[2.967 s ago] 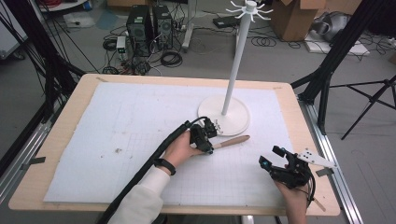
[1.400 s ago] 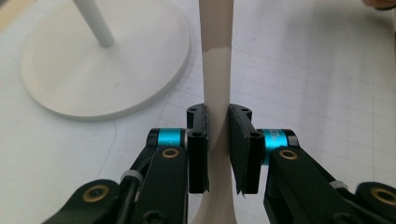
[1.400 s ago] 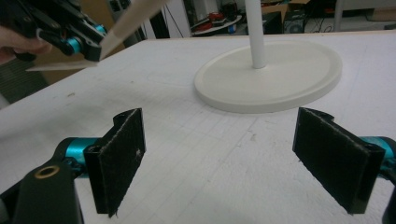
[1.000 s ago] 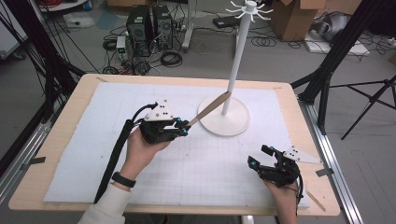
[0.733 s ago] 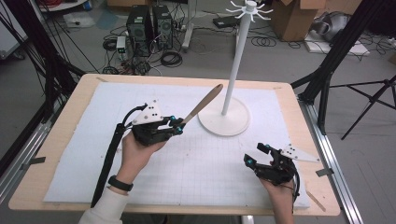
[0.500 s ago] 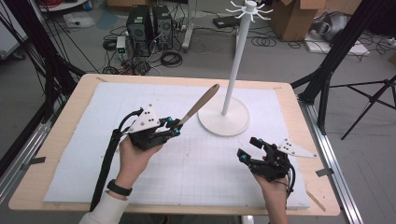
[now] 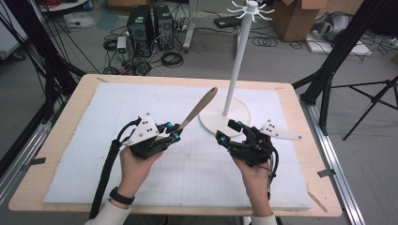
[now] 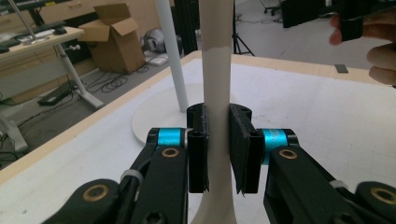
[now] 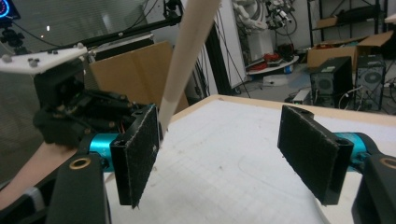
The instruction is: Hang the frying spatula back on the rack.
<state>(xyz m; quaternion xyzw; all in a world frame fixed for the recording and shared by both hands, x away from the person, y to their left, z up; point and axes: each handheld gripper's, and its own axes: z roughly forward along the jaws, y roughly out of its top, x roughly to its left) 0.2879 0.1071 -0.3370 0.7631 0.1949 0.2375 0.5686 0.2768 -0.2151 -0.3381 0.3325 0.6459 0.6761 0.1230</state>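
My left gripper is shut on a utensil with a white neck and a tan wooden handle, held above the white mat. The handle slants up and to the right toward the white stand. In the left gripper view the pads press the white neck from both sides. My right gripper hovers just right of it, in front of the stand's round base. Its jaws have just been closing a little but stand wide apart with nothing between them. The handle rises beyond the right gripper's left pad.
The stand's pole carries a ring of hooks at its top. The mat lies on a wooden table with metal rails at its sides. Computer towers, cables and a cardboard box sit on the floor behind.
The right hand has risen and moved left toward the stand's base and the left gripper. The left hand has drifted slightly right with the utensil, which it lifted off the mat earlier.
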